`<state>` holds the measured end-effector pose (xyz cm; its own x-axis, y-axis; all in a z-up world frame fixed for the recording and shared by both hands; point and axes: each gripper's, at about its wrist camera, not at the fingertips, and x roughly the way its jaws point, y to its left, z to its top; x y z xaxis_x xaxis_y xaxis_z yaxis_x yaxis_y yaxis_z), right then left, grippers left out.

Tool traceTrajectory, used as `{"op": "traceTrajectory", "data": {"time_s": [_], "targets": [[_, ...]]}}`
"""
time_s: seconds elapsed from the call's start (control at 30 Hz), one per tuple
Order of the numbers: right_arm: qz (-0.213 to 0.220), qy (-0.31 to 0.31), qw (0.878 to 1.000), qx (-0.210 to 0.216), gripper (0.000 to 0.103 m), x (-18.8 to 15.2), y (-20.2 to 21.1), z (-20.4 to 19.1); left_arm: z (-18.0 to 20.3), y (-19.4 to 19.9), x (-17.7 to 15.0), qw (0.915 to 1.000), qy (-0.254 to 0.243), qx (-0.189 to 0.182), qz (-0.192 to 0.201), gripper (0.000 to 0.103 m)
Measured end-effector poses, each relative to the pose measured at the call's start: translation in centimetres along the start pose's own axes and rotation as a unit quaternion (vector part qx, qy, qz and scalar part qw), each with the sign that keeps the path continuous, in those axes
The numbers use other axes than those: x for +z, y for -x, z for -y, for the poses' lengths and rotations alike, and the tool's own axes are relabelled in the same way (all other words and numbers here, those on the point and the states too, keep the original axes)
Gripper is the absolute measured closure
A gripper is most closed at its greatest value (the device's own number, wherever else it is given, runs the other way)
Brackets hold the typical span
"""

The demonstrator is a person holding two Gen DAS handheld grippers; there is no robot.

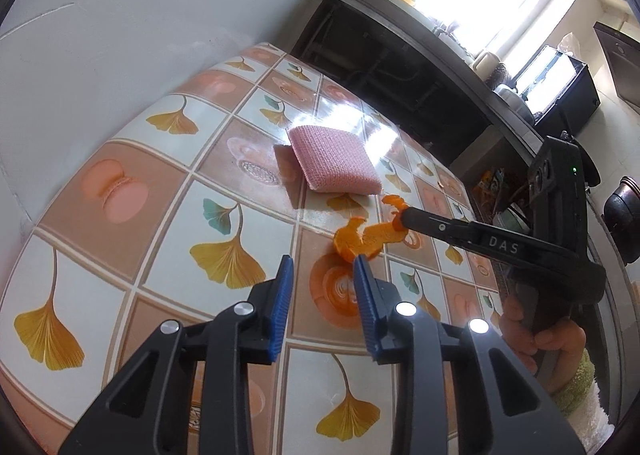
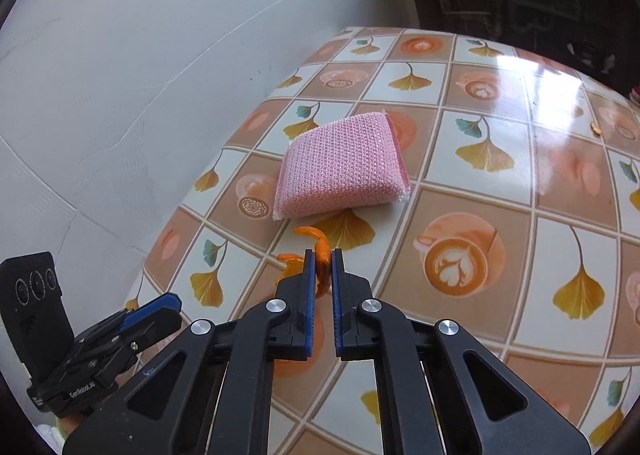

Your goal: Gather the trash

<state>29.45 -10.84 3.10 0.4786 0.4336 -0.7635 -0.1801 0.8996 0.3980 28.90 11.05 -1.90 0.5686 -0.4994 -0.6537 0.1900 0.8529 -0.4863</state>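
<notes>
Left gripper (image 1: 322, 267): black moulded plastic arms with round silver rivets, ending in ribbed blue pads (image 1: 284, 295). The jaws stand apart with nothing between them; the patterned table surface shows through the gap. The pad tips sit just short of the orange peel.

Right gripper (image 2: 322, 269): same construction, black arms, silver rivets, ribbed blue pads (image 2: 308, 287). Its jaws are clamped on one end of the orange peel (image 2: 322, 267); a thin strip of peel fills the narrow gap between the pads. In the left wrist view this gripper enters from the right, and white raised letters "DAS" read on its black finger. A person's hand (image 1: 540, 335) holds its handle, with a fuzzy pale-green cuff (image 1: 580, 383) at the wrist.

Orange peel: a curled, ragged, glossy strip, lying on the table just beyond the left pads, one end pinched, the rest curling toward the sponge.

Table (image 2: 480, 183): covered in glossy vinyl printed in squares, alternating yellow ginkgo leaves with latte cups and macarons; strong window glare on its far part.

Pink sponge (image 2: 340, 167): rectangular pad in shiny knitted mesh, lying flat just beyond the peel, apart from it.

Beyond: smooth white wall (image 1: 140, 15) left, dark metal counter (image 1: 420, 55) under a bright window. A small orange scrap (image 2: 597, 128) lies far right on the table.
</notes>
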Motion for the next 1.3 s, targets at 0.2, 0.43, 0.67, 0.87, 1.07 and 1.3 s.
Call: {"op": "traceTrajectory", "data": {"time_s": [0.2, 0.43, 0.67, 0.87, 1.07, 1.3], "targets": [[-0.011, -0.047, 0.999, 0.012, 0.097, -4.1, 3.1, 1.8, 1.4, -0.4, -1.4, 0.9990, -0.014, -0.030, -0.031, 0.073], [-0.012, -0.114, 0.993, 0.006, 0.097, -11.0, 7.1, 4.5, 6.0, -1.9, -5.1, 0.9914, -0.076, -0.064, -0.084, 0.073], [0.006, -0.130, 0.991, -0.019, 0.095, -14.0, 9.0, 5.4, 9.9, -3.7, -7.9, 0.9810, -0.141, -0.061, -0.119, 0.073], [0.024, -0.143, 0.989, -0.030, 0.093, -14.9, 10.1, 6.8, 11.1, -4.5, -8.5, 0.9777, -0.162, -0.043, -0.127, 0.073], [0.029, -0.163, 0.985, -0.039, 0.090, -15.8, 10.1, 8.1, 11.8, -4.1, -8.3, 0.9765, -0.171, -0.047, -0.122, 0.073], [0.048, -0.152, 0.986, -0.046, 0.097, -16.1, 11.3, 8.0, 12.7, -4.4, -8.6, 0.9741, -0.181, -0.051, -0.126, 0.073]]}}
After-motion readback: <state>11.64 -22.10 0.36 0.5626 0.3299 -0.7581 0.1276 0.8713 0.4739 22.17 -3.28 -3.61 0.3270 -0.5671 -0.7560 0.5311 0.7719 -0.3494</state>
